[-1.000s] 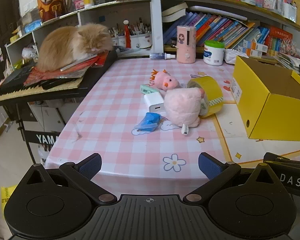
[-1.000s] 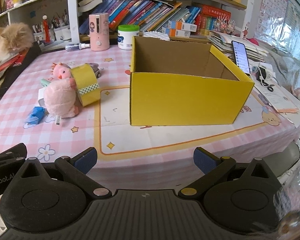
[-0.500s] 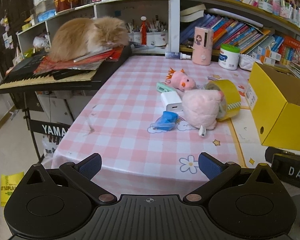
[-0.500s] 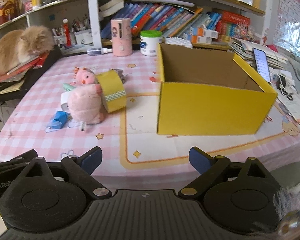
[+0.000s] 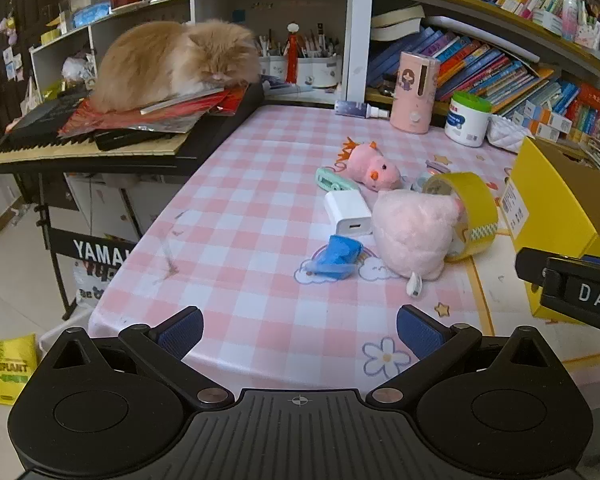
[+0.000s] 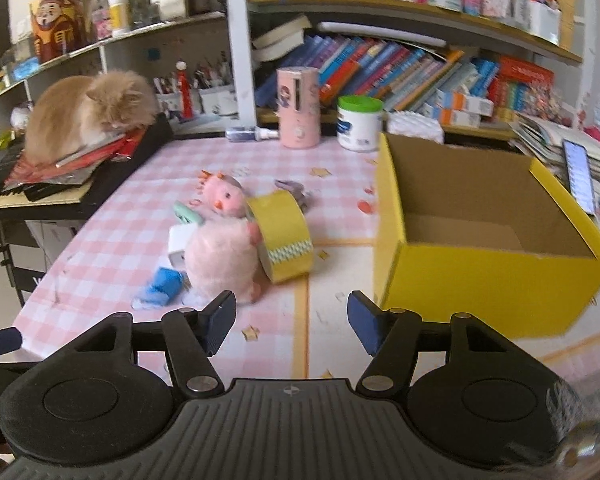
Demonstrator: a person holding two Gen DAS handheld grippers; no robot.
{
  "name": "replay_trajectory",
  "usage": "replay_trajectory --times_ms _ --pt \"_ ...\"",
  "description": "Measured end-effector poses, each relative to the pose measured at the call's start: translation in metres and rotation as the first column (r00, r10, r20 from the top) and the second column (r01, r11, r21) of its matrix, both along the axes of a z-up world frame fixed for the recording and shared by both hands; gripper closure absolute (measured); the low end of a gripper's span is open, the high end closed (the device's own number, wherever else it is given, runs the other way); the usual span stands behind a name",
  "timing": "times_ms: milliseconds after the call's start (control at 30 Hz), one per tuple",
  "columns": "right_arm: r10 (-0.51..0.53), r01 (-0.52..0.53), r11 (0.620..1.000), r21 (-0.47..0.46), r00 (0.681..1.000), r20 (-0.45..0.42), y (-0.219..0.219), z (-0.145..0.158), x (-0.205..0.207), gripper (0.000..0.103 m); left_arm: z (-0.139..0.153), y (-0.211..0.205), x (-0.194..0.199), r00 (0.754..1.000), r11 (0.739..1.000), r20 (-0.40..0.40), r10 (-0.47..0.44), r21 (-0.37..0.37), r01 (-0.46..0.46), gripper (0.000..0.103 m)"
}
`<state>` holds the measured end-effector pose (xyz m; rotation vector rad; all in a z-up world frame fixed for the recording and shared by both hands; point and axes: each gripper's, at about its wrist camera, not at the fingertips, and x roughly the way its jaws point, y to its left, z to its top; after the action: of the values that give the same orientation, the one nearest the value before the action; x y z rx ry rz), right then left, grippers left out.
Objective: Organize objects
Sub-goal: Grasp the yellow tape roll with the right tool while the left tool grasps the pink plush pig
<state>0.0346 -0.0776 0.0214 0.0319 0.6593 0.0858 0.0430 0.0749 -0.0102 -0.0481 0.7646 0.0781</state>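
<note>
A cluster of loose objects lies on the pink checked table: a large pink plush [image 5: 414, 234] [image 6: 220, 256], a small pink chick plush [image 5: 374, 166] [image 6: 224, 198], a yellow tape roll [image 5: 470, 212] [image 6: 282, 236], a white charger [image 5: 348, 216], a blue packet [image 5: 336, 258] [image 6: 160, 286] and a mint green item [image 5: 332, 180]. An empty yellow cardboard box [image 6: 488, 248] [image 5: 560, 208] stands to their right. My left gripper [image 5: 300, 326] is open and empty over the table's front edge. My right gripper [image 6: 290, 318] is open and empty, just short of the plush and tape.
An orange cat [image 5: 172, 62] sleeps on papers atop a keyboard [image 5: 80, 146] at the table's left. A pink canister [image 5: 414, 92], a white jar [image 5: 468, 118] and a small bottle [image 5: 360, 110] stand at the back before bookshelves. A phone [image 6: 578, 174] lies right of the box.
Both grippers have shifted left. The right one has risen, moved in over the table toward the plush and tape, and its fingers have narrowed a little.
</note>
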Motion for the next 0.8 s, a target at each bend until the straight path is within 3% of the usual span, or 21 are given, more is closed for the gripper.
replay_trajectory --times_ms 300,500,700,800 --pt "0.073 -0.073 0.997 -0.003 0.997 0.001 0.005 0.0 0.042 0.042 -0.004 -0.001 0.027 0.999 0.999 0.026 0.022 -0.024 -0.021 0.0" --pt "0.118 -0.118 0.993 -0.022 0.993 0.015 0.007 -0.002 0.071 0.042 -0.009 -0.011 0.044 0.999 1.0 0.044 -0.012 0.025 0.01 0.0" --pt "0.16 -0.16 0.986 -0.042 0.987 0.004 0.011 -0.008 0.098 0.045 -0.012 -0.005 0.065 0.999 0.996 -0.038 -0.003 -0.093 -0.001 0.001" --pt "0.166 -0.167 0.985 -0.05 0.986 -0.024 0.01 -0.014 0.111 0.046 -0.012 -0.009 0.07 0.999 0.993 -0.038 -0.029 -0.117 0.024 0.004"
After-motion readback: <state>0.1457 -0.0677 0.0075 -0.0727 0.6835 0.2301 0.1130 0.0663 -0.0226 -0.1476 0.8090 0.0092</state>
